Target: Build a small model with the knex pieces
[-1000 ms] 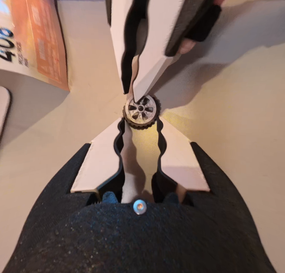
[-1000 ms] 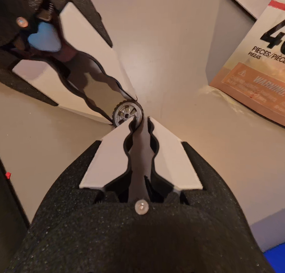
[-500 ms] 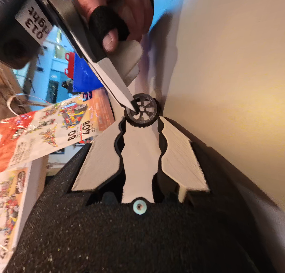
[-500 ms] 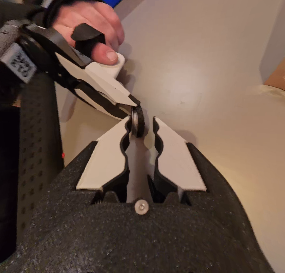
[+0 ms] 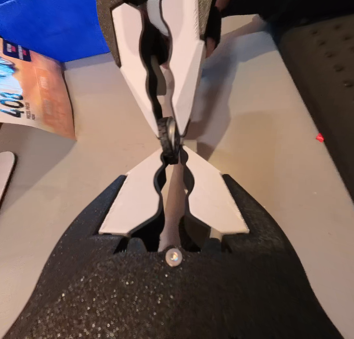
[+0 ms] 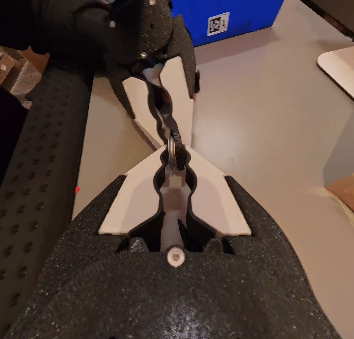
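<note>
A small toy wheel (image 5: 169, 138) with a black tyre and a silver hub is held edge-on above the beige table (image 5: 249, 167). My left gripper (image 5: 172, 153) is shut on its lower part. My right gripper (image 5: 169, 133) comes in from the top, tip to tip with the left, and is shut on the upper part. In the right wrist view the wheel (image 6: 175, 153) sits between the tips of my right gripper (image 6: 174, 150), with the left gripper (image 6: 176, 143) opposite. A small pale peg (image 6: 175, 182) shows just behind the wheel.
A blue box (image 6: 229, 13) with a square tag stands at the back; it also shows in the left wrist view (image 5: 47, 19). A printed toy box (image 5: 38, 92) lies at left. A black perforated mat (image 6: 38, 157) with a small red piece (image 6: 77, 189) borders the table. A white board (image 6: 341, 71) is at right. My two grippers' fingertips are within a few centimetres of each other.
The wheel showed its face in the left wrist view and now shows edge-on. The left jaws stand closer together. Both grippers swung round and now meet tip to tip on it.
</note>
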{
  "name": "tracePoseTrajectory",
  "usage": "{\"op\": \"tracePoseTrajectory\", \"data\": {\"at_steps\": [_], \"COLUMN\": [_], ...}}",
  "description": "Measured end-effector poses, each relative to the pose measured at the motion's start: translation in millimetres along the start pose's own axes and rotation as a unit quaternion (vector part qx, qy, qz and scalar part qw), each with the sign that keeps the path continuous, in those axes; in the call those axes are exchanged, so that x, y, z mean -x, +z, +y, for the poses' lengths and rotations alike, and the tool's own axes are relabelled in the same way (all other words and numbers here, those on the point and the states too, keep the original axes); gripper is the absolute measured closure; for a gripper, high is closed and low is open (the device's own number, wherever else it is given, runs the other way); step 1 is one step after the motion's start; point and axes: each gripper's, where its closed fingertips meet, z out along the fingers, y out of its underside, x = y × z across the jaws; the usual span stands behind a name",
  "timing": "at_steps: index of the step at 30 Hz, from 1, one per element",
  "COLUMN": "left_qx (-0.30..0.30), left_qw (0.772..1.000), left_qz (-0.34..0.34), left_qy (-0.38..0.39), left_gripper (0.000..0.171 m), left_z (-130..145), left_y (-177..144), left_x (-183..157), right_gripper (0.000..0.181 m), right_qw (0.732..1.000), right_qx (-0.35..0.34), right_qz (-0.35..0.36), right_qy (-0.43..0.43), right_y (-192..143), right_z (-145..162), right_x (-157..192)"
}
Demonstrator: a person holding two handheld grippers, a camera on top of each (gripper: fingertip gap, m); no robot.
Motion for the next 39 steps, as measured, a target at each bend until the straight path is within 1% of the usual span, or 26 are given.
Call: {"op": "tracePoseTrajectory", "data": {"at_steps": [1, 4, 5, 9, 11, 14, 17, 18, 20, 21, 23, 24, 26, 28, 30, 32, 39], "left_qx": [-0.004, -0.013, -0.009, 0.007, 0.015, 0.025, 0.028, 0.037, 0.051, 0.052, 0.032, 0.024, 0.019, 0.022, 0.013, 0.017, 0.009], "left_qw": [1.000, 0.998, 0.997, 0.991, 0.989, 0.988, 0.986, 0.986, 0.987, 0.989, 0.992, 0.992, 0.994, 0.995, 0.996, 0.997, 0.996], "left_qz": [0.006, 0.056, 0.079, 0.132, 0.148, 0.153, 0.160, 0.162, 0.152, 0.139, 0.121, 0.120, 0.107, 0.091, 0.087, 0.077, 0.048], "left_qy": [-0.002, -0.007, -0.006, -0.001, -0.008, -0.020, -0.030, -0.026, -0.019, -0.017, -0.015, -0.013, 0.009, 0.017, 0.009, 0.007, -0.072], "left_gripper": [0.165, 0.166, 0.166, 0.166, 0.166, 0.165, 0.165, 0.165, 0.163, 0.159, 0.141, 0.139, 0.150, 0.154, 0.156, 0.157, 0.158], "left_z": [0.4, 0.8, 2.9, 9.7, 11.3, 11.5, 10.1, 12.3, 16.6, 16.3, 6.0, 0.9, -3.4, -0.9, -1.3, -0.3, 2.9], "left_y": [-1.2, -9.1, -11.7, -20.6, -23.1, -26.4, -28.3, -26.9, -23.3, -22.0, -22.6, -23.4, -21.3, -19.3, -21.2, -20.4, -14.3], "left_x": [-1.8, -17.0, -24.7, -41.0, -44.0, -42.6, -43.3, -45.7, -46.0, -43.1, -40.6, -42.7, -45.9, -44.8, -42.9, -39.9, -26.4], "right_gripper": [0.167, 0.167, 0.167, 0.167, 0.166, 0.163, 0.166, 0.171, 0.172, 0.173, 0.174, 0.175, 0.176, 0.177, 0.177, 0.178, 0.178], "right_qw": [1.000, 0.998, 0.997, 0.992, 0.990, 0.987, 0.986, 0.986, 0.986, 0.987, 0.987, 0.987, 0.987, 0.988, 0.989, 0.990, 0.995], "right_qx": [-0.004, -0.009, -0.004, 0.006, 0.002, -0.004, -0.003, 0.005, 0.014, 0.011, 0.003, -0.003, -0.002, 0.003, -0.005, -0.005, 0.022], "right_qz": [-0.014, -0.061, -0.075, -0.125, -0.143, -0.160, -0.167, -0.165, -0.165, -0.161, -0.158, -0.161, -0.160, -0.153, -0.146, -0.138, -0.064], "right_qy": [-0.003, 0.001, 0.000, -0.004, 0.004, 0.008, 0.001, -0.008, -0.014, -0.014, -0.016, -0.016, -0.019, -0.025, -0.027, -0.032, -0.068], "right_y": [0.7, 2.3, 3.8, 12.9, 14.5, 11.7, 10.4, 12.4, 15.2, 16.0, 15.1, 14.4, 15.1, 16.2, 16.1, 15.8, 14.0], "right_z": [-1.0, -0.6, 1.8, 6.8, 6.5, 5.8, 5.7, 8.5, 12.2, 12.2, 10.2, 8.7, 8.8, 10.4, 8.1, 8.0, 10.3], "right_x": [5.6, 23.2, 29.0, 48.5, 53.7, 58.9, 63.3, 63.9, 63.5, 61.2, 58.9, 59.1, 58.7, 57.6, 55.5, 53.5, 38.8]}}
